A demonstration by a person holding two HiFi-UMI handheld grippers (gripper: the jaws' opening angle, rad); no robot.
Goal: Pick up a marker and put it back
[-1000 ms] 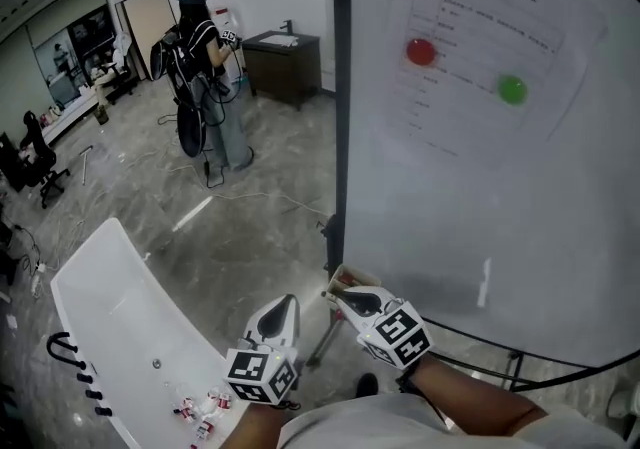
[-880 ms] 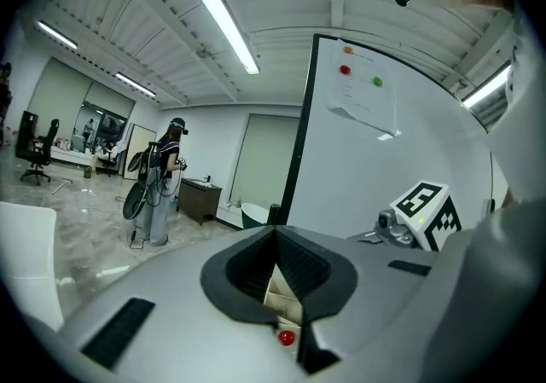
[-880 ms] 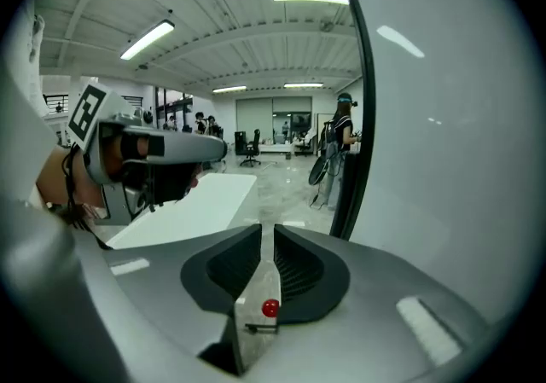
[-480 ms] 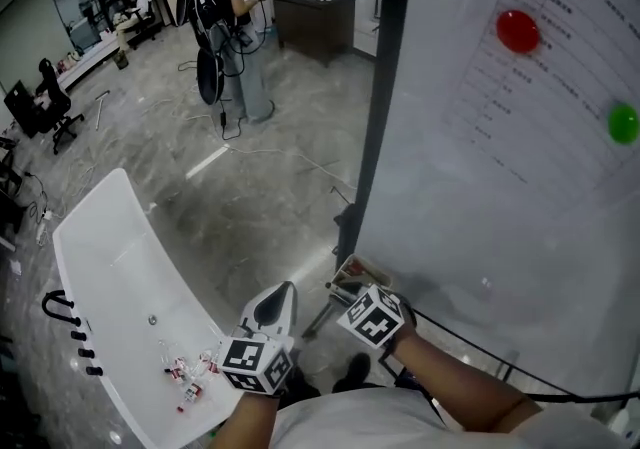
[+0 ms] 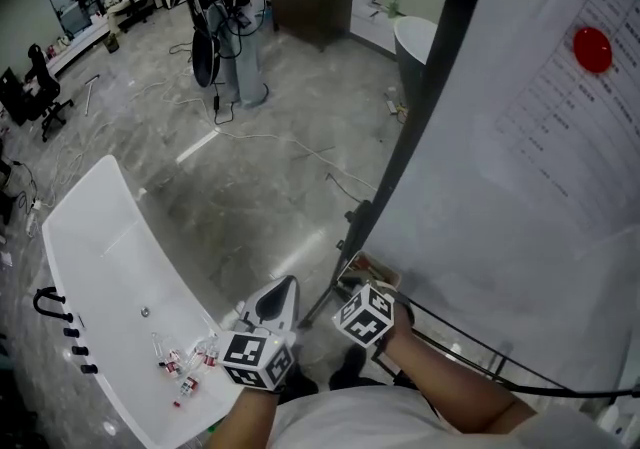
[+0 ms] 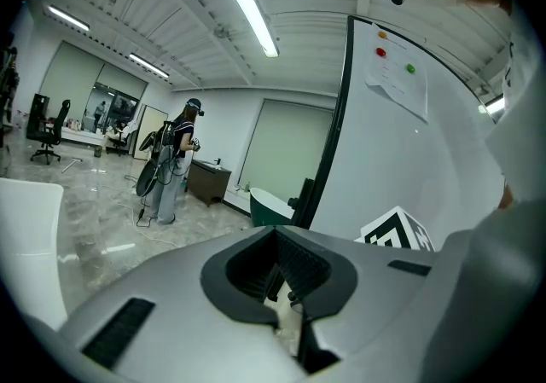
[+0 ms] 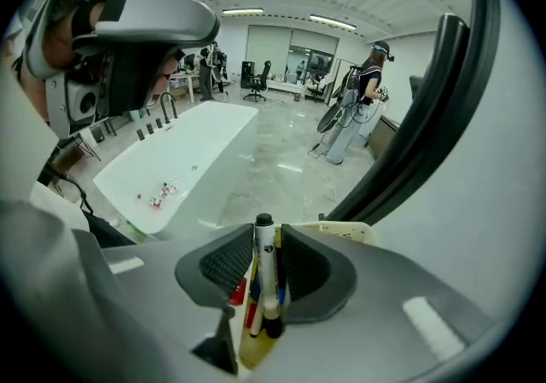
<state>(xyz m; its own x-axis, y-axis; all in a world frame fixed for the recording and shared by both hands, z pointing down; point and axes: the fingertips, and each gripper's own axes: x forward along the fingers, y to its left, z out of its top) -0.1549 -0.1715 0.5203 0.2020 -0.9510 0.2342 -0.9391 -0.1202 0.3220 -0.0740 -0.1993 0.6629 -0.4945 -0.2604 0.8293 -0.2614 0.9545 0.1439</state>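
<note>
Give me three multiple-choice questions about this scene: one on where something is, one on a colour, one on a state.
1. The small red-and-white items lie: A in the white tub; B on a chair; C on the dark cabinet.
2. The magnet in the head view is: A green; B red; C blue.
3. The left gripper is: A holding a marker; B holding a magnet; C empty.
Answers: 1 A, they sit on the tub's white floor. 2 B, it is plainly red. 3 C, nothing stands between its fingers in the left gripper view.
</note>
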